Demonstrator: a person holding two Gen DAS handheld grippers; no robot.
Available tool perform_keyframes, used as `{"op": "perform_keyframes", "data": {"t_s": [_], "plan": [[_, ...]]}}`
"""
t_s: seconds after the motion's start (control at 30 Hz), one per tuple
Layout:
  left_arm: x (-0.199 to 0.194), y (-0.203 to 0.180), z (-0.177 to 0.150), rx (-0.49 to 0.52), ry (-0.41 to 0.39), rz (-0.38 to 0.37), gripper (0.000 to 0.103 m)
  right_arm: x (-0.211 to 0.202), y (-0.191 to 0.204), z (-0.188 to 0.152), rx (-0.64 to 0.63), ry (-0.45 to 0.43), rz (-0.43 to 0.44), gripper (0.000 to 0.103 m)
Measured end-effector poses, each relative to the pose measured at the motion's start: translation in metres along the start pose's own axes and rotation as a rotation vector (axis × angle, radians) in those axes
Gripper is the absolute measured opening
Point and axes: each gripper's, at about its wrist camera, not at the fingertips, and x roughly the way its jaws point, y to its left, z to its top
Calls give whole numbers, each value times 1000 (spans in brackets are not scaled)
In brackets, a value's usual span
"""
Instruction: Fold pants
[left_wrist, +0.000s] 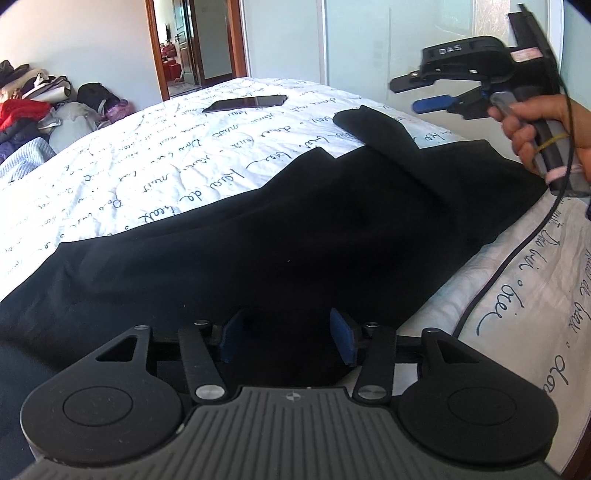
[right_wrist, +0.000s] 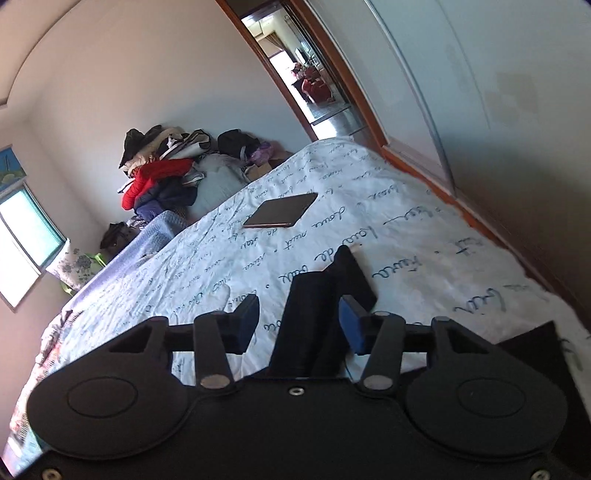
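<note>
On the bed (left_wrist: 155, 155), black pants (left_wrist: 280, 236) lie loosely spread, folding barely begun. Left gripper (left_wrist: 286, 338) and right gripper (left_wrist: 421, 94) both hover with jaws spread, pinching nothing. Next, I judge, each must pinch an edge.

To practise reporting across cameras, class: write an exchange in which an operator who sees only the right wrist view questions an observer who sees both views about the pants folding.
Operator: Where is the left gripper?
Observer: The left gripper is low over the wide part of the black pants, jaws open, nothing pinched.
Operator: Is my gripper touching cloth?
Observer: No. The right gripper hangs open in the air, clear of the pants, held by a hand.
</note>
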Motion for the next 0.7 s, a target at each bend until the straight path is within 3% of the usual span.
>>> {"op": "perform_keyframes", "data": {"t_s": [0.17, 0.27, 0.33, 0.37, 0.5, 0.7], "plan": [[0, -2, -1, 7, -6, 12, 57, 47, -4, 8, -1, 64, -94, 50], [-1, -5, -1, 27, -12, 22, 57, 62, -8, 9, 43, 84, -92, 50], [-2, -6, -2, 36, -13, 26, 57, 62, -6, 10, 49, 89, -60, 25], [-2, -6, -1, 37, -13, 25, 57, 59, -5, 10, 59, 85, -51, 7], [-3, -4, 1, 28, -6, 18, 57, 25, 3, 12, 59, -35, -65, 7], [-5, -5, 4, 41, -12, 8, 57, -74, 11, 8, 59, -257, -128, 6]]}}
